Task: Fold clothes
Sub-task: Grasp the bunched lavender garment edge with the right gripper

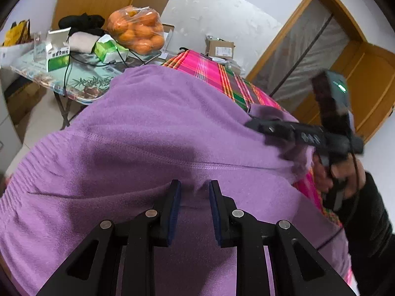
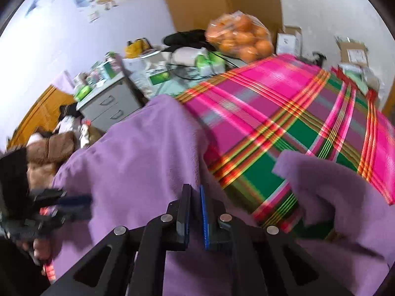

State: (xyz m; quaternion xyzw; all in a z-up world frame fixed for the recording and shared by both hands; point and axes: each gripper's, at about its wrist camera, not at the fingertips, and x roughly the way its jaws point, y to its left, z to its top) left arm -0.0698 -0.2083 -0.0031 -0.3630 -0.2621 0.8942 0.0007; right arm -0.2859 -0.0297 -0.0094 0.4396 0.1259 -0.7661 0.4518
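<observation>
Much of the table is hidden: the purple fleece (image 1: pixel 153 133) fills the left wrist view and covers the near part of the plaid cloth (image 2: pixel 271 103), which shows only beyond it and to the right. In the right wrist view the picture is smeared by motion, so the far clutter is hard to read, and the fleece runs out of frame at the bottom in both views. The fleece lies on the plaid cloth, one part draped toward the left edge and another fold (image 2: pixel 340 190) lying apart at the right, with bare plaid between them. On the side table behind, a clear plastic bag (image 1: pixel 137 30) holds oranges; beside it stand a green and white carton (image 1: pixel 58 53) with its top flaps open and a crumpled green packet (image 1: pixel 108 49), their contents not visible. A brown cardboard box (image 1: pixel 219 46) sits past the plaid cloth, shut. The left gripper (image 1: pixel 193 185) points down onto the fleece near a stitched seam, its jaws set a narrow way apart with fleece between them, not clamped. The right gripper (image 2: pixel 195 190) has its jaws nearly together; fleece lies under them, but I cannot tell whether any is pinched. From the left camera the right gripper is seen blurred at the fleece's far right edge, a hand (image 1: pixel 345 170) wrapped round its handle, dark sleeve below.
</observation>
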